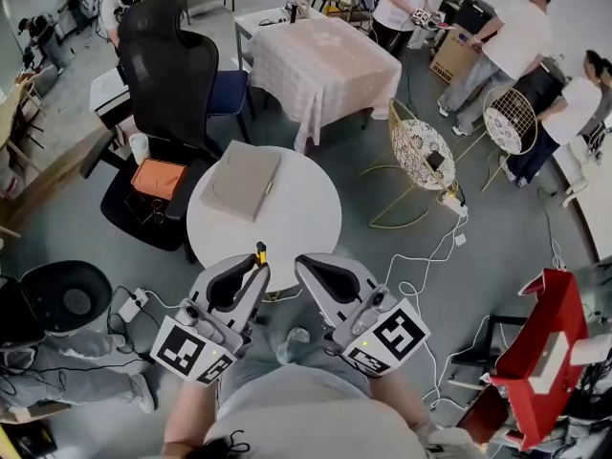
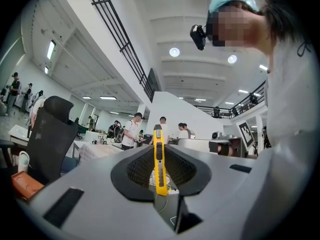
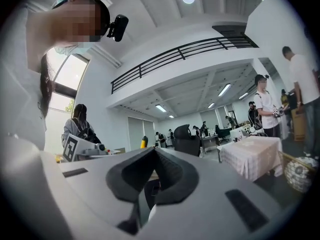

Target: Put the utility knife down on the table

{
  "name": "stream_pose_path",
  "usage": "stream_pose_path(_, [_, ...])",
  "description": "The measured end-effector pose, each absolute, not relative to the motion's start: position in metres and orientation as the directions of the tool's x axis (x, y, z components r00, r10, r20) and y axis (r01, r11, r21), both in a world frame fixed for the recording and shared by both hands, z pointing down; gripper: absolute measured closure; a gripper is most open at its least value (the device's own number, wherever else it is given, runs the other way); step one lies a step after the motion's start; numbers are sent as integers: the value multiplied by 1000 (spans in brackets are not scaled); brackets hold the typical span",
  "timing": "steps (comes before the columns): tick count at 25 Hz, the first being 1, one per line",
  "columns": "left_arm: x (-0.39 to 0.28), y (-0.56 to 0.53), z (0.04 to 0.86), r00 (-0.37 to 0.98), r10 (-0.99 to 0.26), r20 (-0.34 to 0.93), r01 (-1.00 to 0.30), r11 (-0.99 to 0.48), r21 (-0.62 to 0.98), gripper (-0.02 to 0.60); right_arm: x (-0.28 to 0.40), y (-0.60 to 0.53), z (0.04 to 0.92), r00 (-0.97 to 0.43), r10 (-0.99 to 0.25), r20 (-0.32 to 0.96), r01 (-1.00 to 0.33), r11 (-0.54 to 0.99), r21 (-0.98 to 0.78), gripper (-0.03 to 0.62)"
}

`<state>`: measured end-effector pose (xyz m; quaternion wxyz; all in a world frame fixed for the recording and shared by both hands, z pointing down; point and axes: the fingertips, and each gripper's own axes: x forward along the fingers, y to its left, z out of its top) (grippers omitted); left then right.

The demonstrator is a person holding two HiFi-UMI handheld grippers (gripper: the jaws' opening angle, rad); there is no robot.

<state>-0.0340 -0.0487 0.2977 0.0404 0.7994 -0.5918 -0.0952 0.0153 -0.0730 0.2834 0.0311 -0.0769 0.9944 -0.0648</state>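
So the left gripper was clamped tight on the yellow utility knife, jaws pinched on both flat sides with the knife standing up between them and its tip poking out past the ends. From the head view the knife was in the gripper right at the near edge of the round white table, not lying on it, and a flat beige box sat further back on that table. The right gripper just had its jaws pressed together with nothing in them, right beside the left one.
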Motion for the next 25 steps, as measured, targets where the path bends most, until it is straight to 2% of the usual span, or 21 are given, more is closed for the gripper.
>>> stream_pose_path(16, [-95,-129,378,534,-842,72,-829,-506,238,515,-49,-129,308,-904,-428,-1,-417,882,-220,586])
stream_pose_path(25, [-122,-162,469,583,-765,272,-812,-538,227,515,-69,-153,327,-845,-533,52,-529,815,-236,586])
